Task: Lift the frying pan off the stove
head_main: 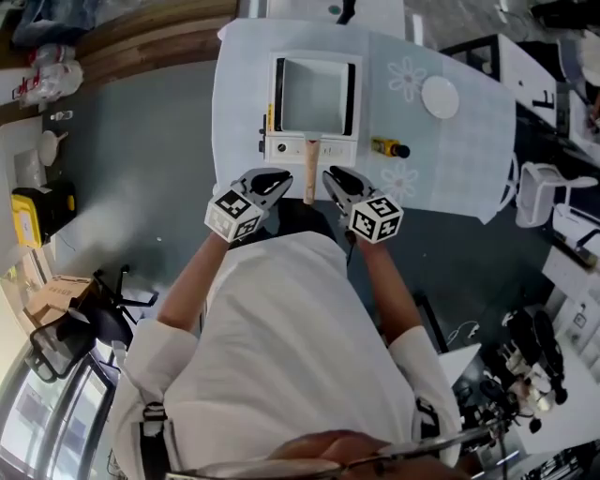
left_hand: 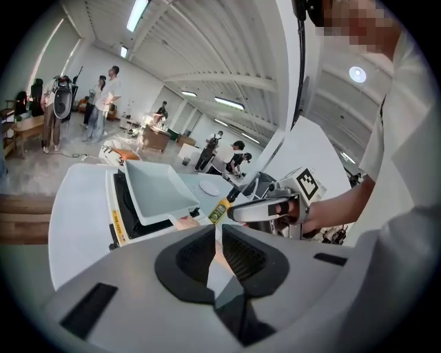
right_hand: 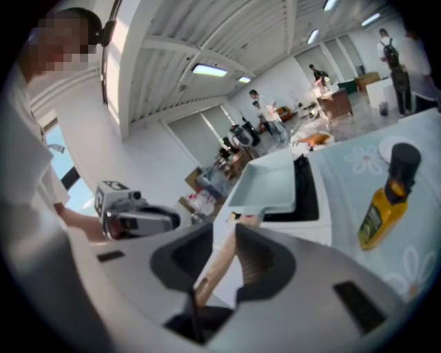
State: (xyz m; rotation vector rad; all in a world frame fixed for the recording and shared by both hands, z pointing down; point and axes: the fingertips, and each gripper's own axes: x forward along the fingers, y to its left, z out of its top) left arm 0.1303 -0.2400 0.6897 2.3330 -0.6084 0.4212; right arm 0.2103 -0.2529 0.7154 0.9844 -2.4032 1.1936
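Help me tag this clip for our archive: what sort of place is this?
Probably a big open lab or workshop hall, not a home kitchen: the stove sits on a cloth-covered table, people stand around behind, under a ribbed ceiling with strip lights.

Floor: you are standing on a dark grey floor (head_main: 141,141).
Table: ahead of you is a white table (head_main: 469,159) under a pale cover printed with daisies.
Ceiling: above you a white ribbed ceiling (left_hand: 207,48) carries long lit strip lights (left_hand: 136,14).
Your left: a black office chair (head_main: 89,323) stands near a window (head_main: 37,422), with a wooden ledge (head_main: 150,42) further along.
Far end: several people (left_hand: 107,96) stand before a white wall (left_hand: 141,86).
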